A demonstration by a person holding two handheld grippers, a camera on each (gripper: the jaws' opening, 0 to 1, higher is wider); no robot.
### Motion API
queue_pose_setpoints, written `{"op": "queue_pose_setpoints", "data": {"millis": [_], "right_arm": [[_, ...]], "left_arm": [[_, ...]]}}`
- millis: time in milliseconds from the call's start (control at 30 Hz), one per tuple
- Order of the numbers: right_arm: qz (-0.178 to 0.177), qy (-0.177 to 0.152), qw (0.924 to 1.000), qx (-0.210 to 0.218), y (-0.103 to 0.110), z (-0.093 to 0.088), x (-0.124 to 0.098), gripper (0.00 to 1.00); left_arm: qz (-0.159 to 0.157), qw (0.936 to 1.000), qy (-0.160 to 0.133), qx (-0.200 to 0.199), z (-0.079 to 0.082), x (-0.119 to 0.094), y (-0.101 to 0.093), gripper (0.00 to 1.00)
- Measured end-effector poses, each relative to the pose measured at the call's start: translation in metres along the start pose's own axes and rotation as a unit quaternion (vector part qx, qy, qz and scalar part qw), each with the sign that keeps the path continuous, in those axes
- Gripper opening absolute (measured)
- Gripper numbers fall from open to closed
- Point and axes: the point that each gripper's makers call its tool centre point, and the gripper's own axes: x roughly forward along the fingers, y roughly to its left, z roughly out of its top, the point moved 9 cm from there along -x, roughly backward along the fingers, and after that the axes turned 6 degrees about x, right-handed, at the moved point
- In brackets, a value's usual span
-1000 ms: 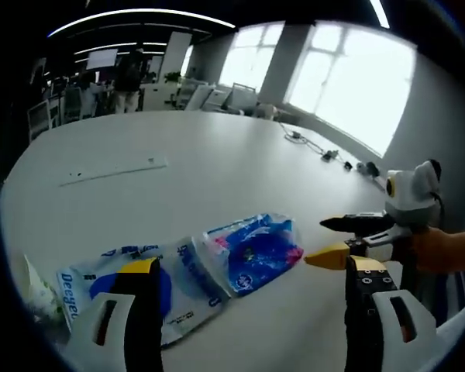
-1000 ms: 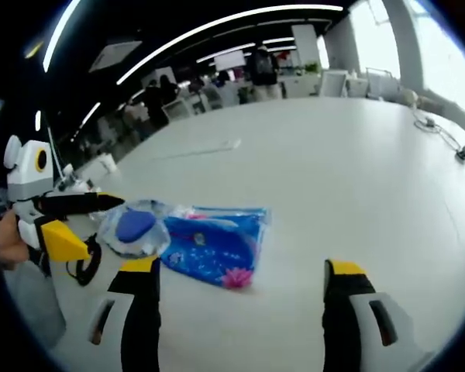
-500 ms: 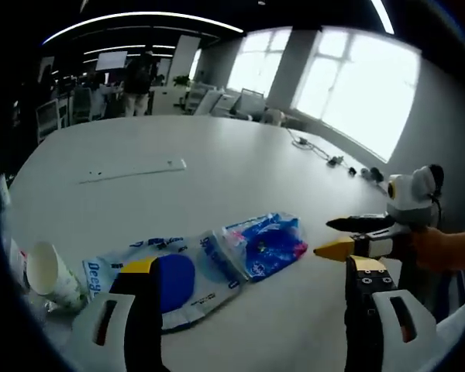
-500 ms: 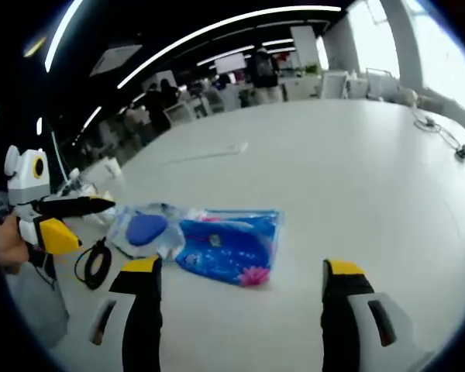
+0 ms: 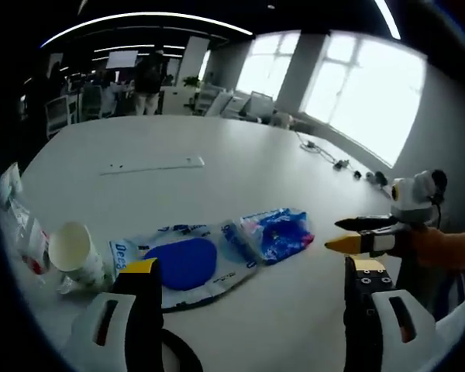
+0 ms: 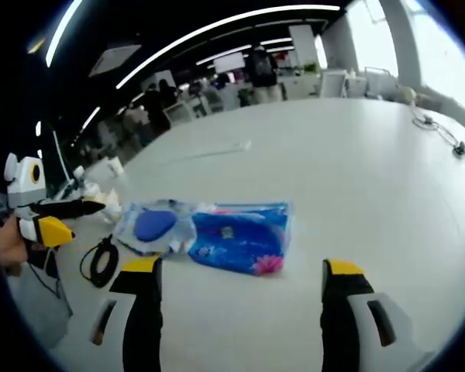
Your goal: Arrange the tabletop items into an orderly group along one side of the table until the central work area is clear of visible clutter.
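Note:
Two packets lie side by side on the white table [image 5: 217,139]: a white-and-blue one with a blue oval [image 5: 182,263] [image 6: 155,227] and a blue one with pink print [image 5: 279,232] [image 6: 240,236]. A white paper cup [image 5: 76,254] stands left of them, beside crumpled clear wrappers [image 5: 19,225]. A black cable coil [image 6: 102,260] [image 5: 178,353] lies near the table edge. My left gripper [image 5: 252,267] [image 6: 62,218] is open, short of the packets. My right gripper [image 6: 242,267] [image 5: 350,234] is open too, nothing between its fingers.
A long white strip [image 5: 151,165] [image 6: 217,149] lies farther out on the table. Small plugs and a cord [image 5: 333,161] sit near the window side. Desks, chairs and people stand beyond the far edge. A hand in an orange sleeve [image 5: 442,248] holds the right gripper.
The left gripper view has drawn back and swung, bringing the paper cup, wrappers and cable coil into sight. The right gripper view shifted slightly. The packets lie where they were.

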Motion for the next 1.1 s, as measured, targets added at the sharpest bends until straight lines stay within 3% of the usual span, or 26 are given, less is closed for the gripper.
{"op": "queue_pose_setpoints", "data": {"millis": [1100], "right_arm": [[-0.027, 0.007, 0.9996, 0.002, 0.029, -0.020, -0.025, 0.80]], "left_arm": [[0.020, 0.9998, 0.000, -0.009, -0.024, -0.072, 0.057, 0.92]]}}
